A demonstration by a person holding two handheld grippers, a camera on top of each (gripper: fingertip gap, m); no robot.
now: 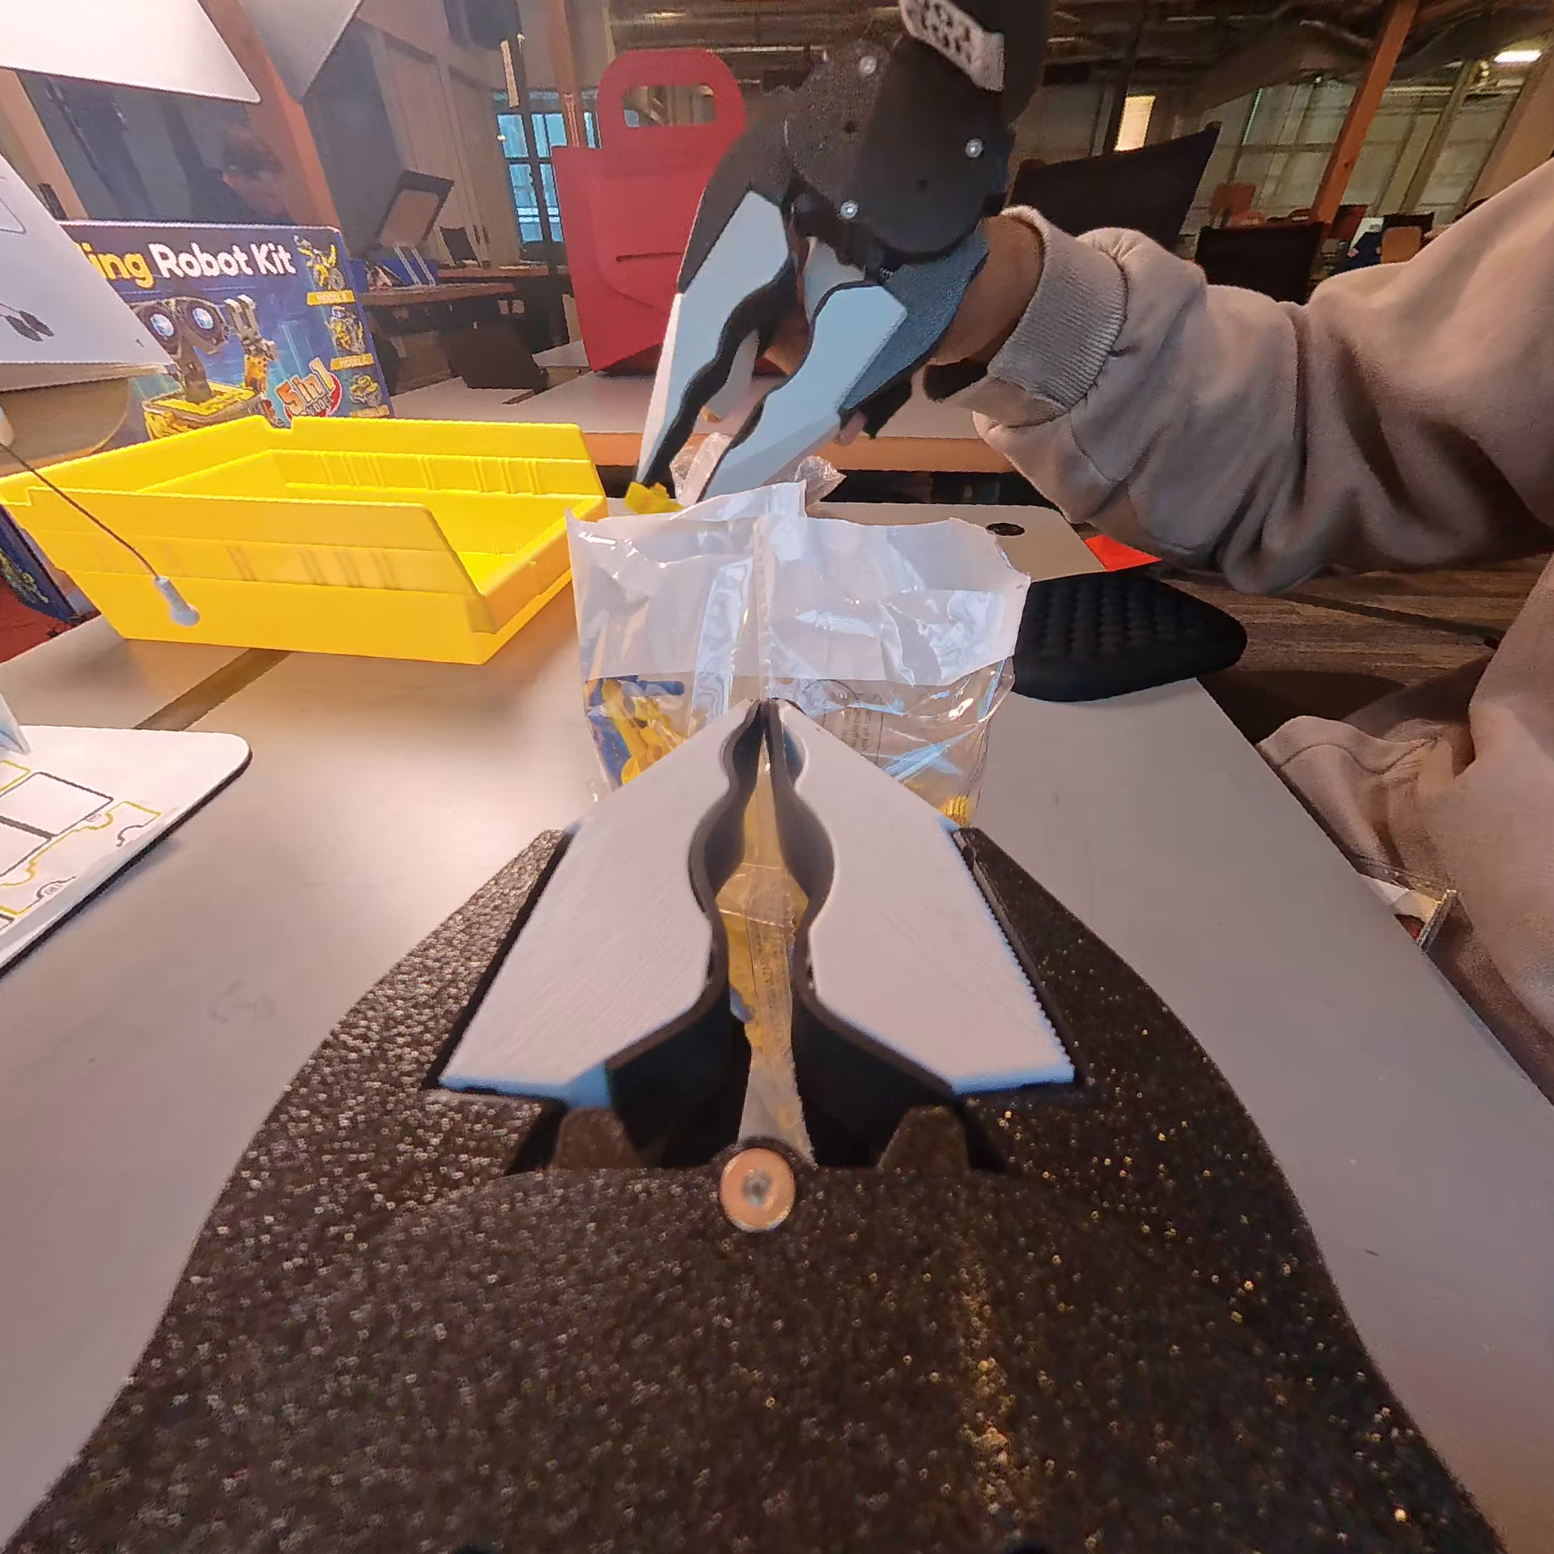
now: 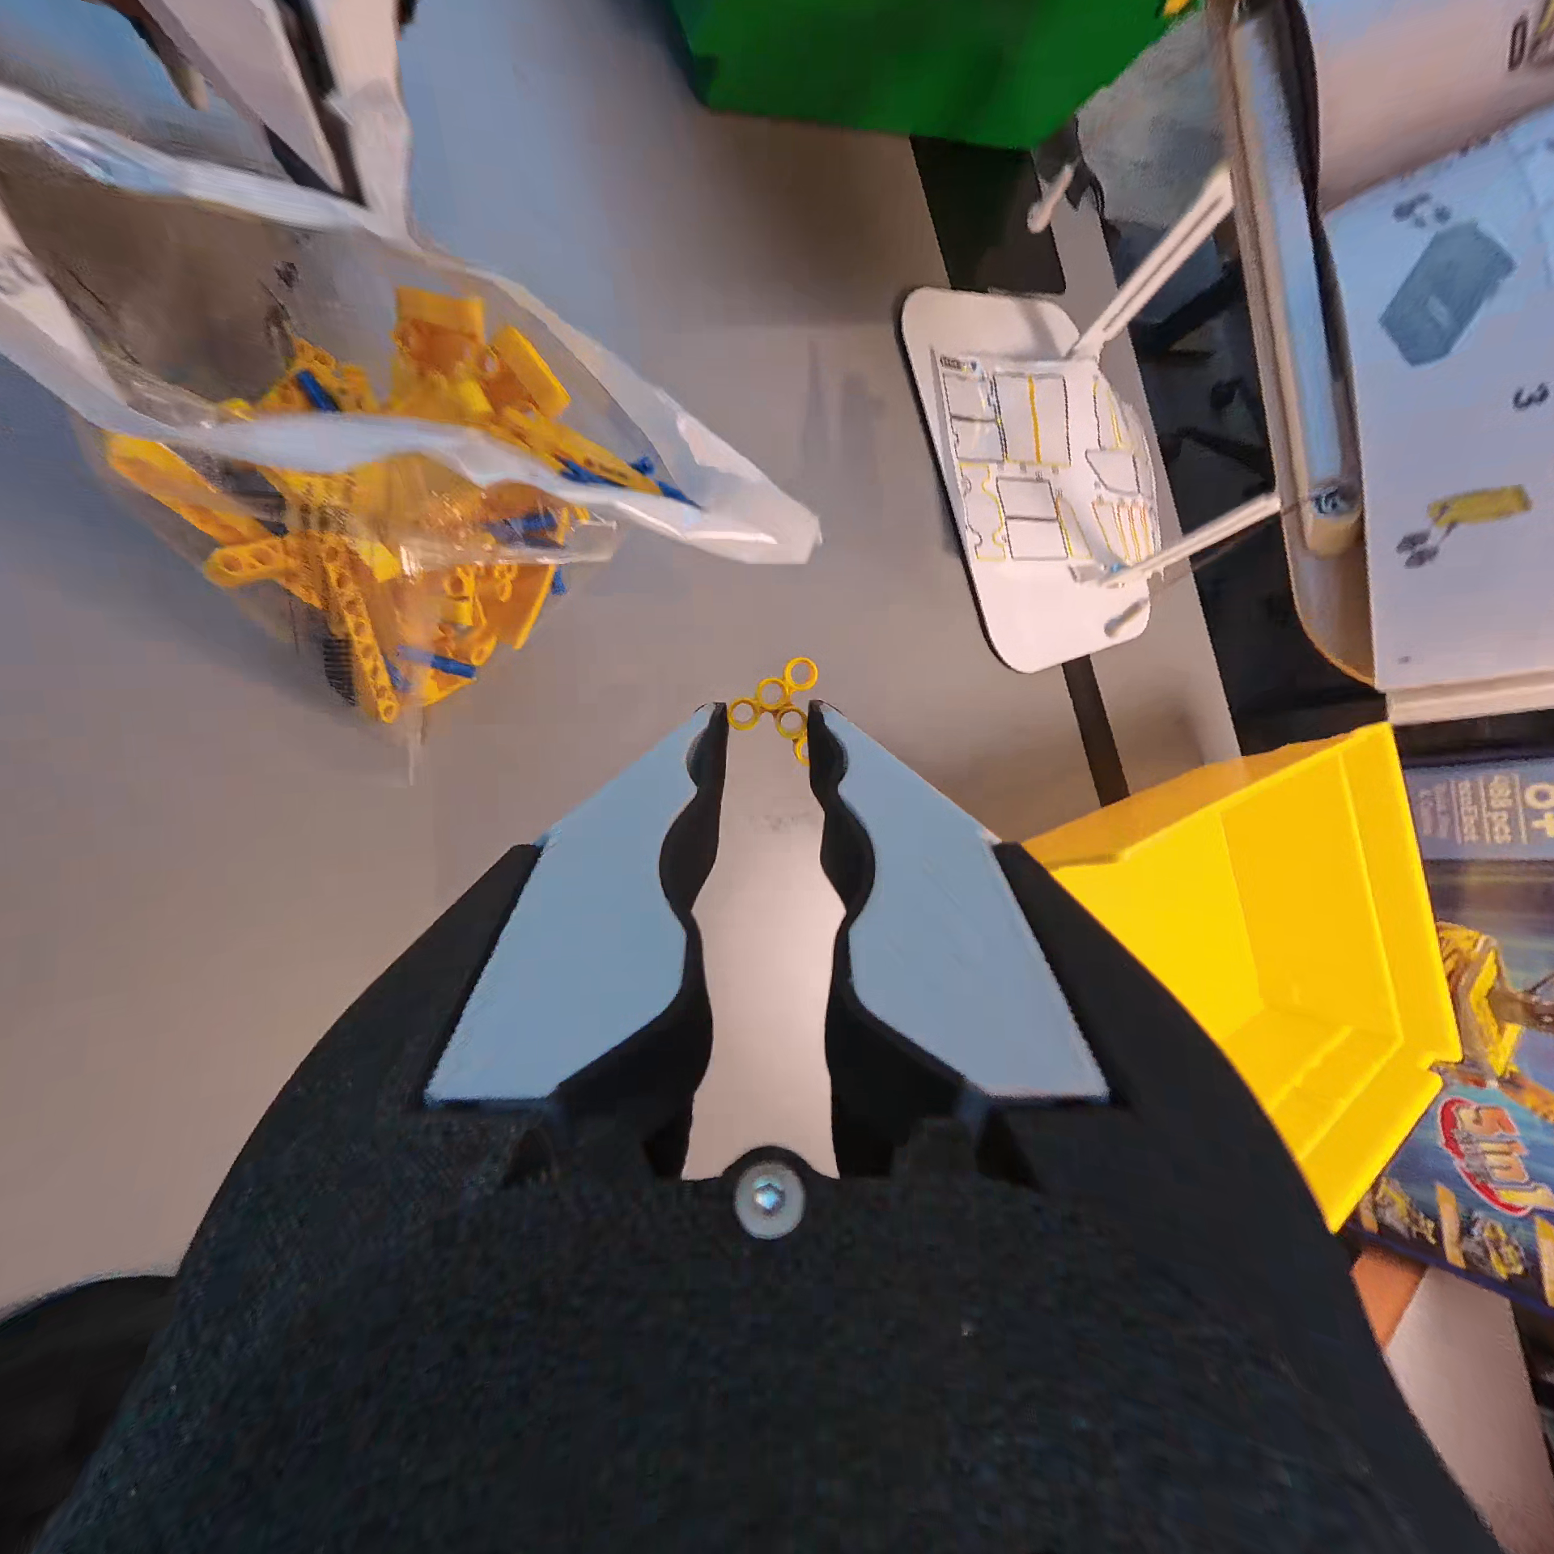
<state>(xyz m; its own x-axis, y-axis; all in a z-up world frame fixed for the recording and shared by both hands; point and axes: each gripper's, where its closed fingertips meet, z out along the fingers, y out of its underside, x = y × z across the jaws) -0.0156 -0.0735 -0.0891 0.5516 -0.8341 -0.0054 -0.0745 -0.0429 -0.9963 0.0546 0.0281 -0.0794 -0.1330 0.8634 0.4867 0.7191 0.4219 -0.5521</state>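
Clear plastic bag (image 1: 790, 622) of yellow and blue building pieces: left gripper (image 1: 763, 715) is pinching its lower seam, keeping it upright on the grey table (image 1: 378, 799). Right gripper (image 2: 767, 715), tilting downward above the bag's mouth, is nipping a yellow perforated connector (image 2: 778, 705) between its tips; yellow bin (image 1: 319, 538) nearby.

A pale grey table (image 1: 353, 841) fills the near ground, with a dark seam running across it. Beyond its far edge stands a second table with a wood-coloured edge (image 1: 908, 450). Farther off the room opens into a big, dim hall: reddish-brown timber posts (image 1: 1366, 101) rise to a dark ceiling crossed by beams, and a strip light (image 1: 1522, 55) glows at the far right. A blue-lit window (image 1: 538, 177) shows in the far wall left of centre. More desks and dark chairs (image 1: 1110, 189) stand to the right.
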